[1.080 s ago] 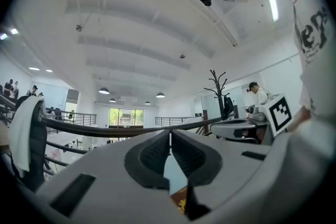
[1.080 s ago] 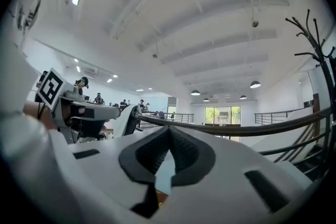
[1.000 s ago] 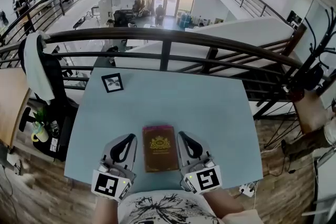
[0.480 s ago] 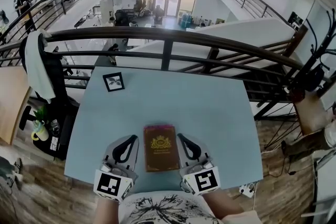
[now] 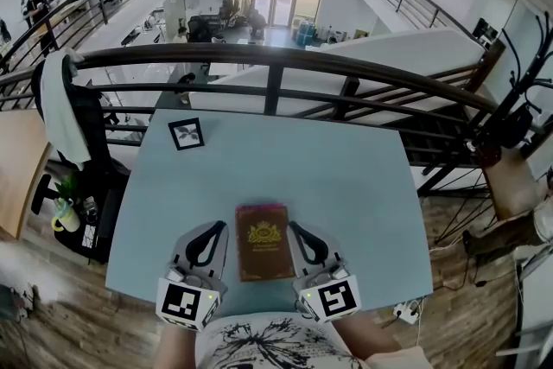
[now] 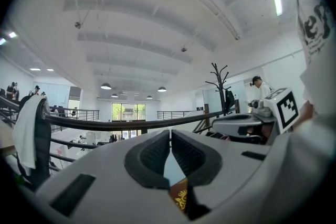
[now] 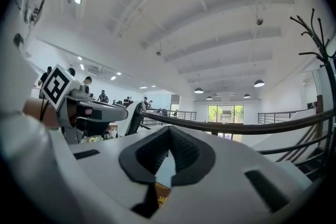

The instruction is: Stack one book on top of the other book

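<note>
Book: brown hardback book with gold crest [image 5: 263, 242] lies flat on the pale blue counter [image 5: 346, 177], near its front edge, long axis pointing away from the person
Left side: left tongs [image 5: 212, 227] pressed together, empty, just beside the book's left edge
Right side: right tongs [image 5: 297, 226] pressed together, empty, just beside its right edge; neither looks nearer
Second book: only one cover shows
Containers: none in view

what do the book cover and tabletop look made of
Book: dark brown cover with a gold crest, probably leatherette or coated card; matte.
Table: smooth, even pale blue top, likely laminate or painted board.
</note>
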### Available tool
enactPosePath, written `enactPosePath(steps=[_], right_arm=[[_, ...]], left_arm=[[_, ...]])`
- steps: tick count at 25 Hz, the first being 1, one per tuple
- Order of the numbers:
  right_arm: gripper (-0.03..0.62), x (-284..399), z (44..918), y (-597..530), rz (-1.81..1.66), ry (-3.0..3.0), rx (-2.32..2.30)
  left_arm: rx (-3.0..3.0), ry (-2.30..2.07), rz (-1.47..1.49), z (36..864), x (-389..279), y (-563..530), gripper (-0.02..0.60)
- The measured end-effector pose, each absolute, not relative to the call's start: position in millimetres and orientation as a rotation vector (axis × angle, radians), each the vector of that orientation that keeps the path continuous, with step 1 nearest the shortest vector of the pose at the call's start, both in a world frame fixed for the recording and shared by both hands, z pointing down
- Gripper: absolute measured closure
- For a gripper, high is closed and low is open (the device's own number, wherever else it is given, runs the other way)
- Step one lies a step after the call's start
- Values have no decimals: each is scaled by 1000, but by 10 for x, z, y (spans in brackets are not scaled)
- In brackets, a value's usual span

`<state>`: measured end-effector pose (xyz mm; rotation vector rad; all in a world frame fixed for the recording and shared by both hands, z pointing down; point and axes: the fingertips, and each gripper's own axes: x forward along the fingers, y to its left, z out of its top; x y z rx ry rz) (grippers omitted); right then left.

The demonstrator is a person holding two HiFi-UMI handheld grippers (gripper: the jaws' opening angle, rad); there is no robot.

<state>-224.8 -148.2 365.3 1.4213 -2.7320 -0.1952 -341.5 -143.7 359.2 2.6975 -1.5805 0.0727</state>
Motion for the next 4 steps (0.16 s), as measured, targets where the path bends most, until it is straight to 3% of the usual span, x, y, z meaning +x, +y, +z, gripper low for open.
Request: enactPosePath(steps=[4], right_arm=[[605, -2213, 3632, -1471, -192, -2737, 1423]], left_arm=[[2708, -1581, 72, 3600, -3357, -1443, 566]])
